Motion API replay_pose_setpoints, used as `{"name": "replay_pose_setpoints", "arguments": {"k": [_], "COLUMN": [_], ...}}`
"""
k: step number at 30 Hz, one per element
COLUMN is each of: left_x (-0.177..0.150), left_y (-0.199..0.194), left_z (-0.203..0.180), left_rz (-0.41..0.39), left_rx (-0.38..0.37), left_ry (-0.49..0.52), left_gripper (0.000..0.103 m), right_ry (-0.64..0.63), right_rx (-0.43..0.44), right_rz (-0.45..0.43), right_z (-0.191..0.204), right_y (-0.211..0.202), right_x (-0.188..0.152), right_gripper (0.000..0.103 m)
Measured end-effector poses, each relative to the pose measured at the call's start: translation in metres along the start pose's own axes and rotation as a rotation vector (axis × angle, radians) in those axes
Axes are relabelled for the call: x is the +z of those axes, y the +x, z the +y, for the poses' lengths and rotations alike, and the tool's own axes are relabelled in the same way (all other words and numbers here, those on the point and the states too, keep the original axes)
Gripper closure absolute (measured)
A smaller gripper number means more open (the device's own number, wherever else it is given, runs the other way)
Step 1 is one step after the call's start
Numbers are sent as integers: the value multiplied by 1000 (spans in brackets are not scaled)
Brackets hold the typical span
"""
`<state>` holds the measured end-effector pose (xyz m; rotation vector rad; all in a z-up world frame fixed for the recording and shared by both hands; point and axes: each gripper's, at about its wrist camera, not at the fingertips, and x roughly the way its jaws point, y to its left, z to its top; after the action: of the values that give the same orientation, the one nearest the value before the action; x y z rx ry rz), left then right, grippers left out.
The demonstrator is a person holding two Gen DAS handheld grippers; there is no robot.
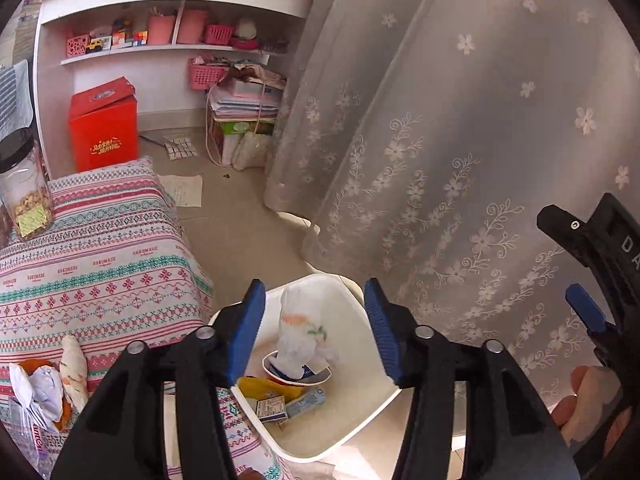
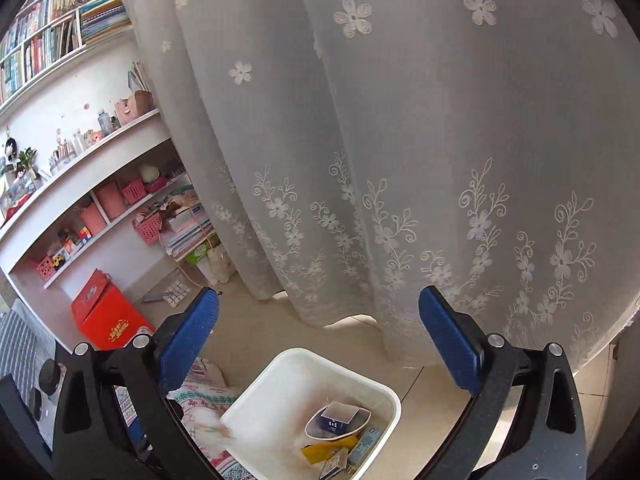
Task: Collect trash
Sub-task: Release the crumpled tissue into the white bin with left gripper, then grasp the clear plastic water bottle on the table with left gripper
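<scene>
A white square trash bin [image 1: 352, 308] stands on the floor beside the patterned bed. It holds a paper cup [image 1: 298, 378], a yellow wrapper [image 1: 264, 388] and small cartons. A crumpled white printed wrapper [image 1: 298, 332] is in mid-air just over the cup, between the jaws of my open left gripper [image 1: 316, 330], not touched by them. More trash lies on the bed at lower left: crumpled paper [image 1: 44, 390] and a rolled wrapper [image 1: 74, 368]. My right gripper [image 2: 320, 344] is open and empty above the bin [image 2: 394, 398]; it also shows at the right edge of the left wrist view [image 1: 584, 312].
A lace curtain [image 1: 460, 140] hangs close behind the bin. A plastic jar [image 1: 24, 188] stands on the bed cover [image 1: 100, 256]. A red box [image 1: 104, 128], paper stacks and a white shelf unit [image 1: 160, 48] stand against the far wall. A sheet of paper [image 1: 184, 190] lies on the floor.
</scene>
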<state>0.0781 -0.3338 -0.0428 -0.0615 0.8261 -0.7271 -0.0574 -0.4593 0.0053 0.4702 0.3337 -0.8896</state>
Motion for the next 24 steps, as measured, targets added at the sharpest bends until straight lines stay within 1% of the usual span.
{"name": "replay_pose_setpoints", "arguments": {"k": [1,3,5,6,9,14,17,19,24], "left_x": [0,-1,-2,-3,-7,-23,-30,-35,-44], "left_y": [1,-1,-5,-7,-18,-43,-56,-66,-91], "left_z": [-1,-2,2,6,18,44,69,88,142], "left_rz": [3,-3,-13,-12,-10,-23,-2,8,56], "left_rx": [1,13,32,43,108,229,275,320,402], "left_ry": [-3,-11,-24,-31,-33,13,5,0,-54], "left_gripper": [43,23,16,15,13,13,13,13,13], "right_ry": [0,-2,2,5,-9,-90,-164,-215,-342], "right_rx": [-4,-14,-18,-16,-3,43,80,109,180], "right_rz": [-1,-2,2,6,18,49,75,96,142], "right_z": [-1,-2,-2,-2,6,33,56,74,117], "right_y": [0,0,1,1,0,-3,-5,-8,-16], "right_x": [0,0,0,0,-3,-16,-28,-38,-66], "right_gripper": [7,7,7,7,7,7,7,7,7]}}
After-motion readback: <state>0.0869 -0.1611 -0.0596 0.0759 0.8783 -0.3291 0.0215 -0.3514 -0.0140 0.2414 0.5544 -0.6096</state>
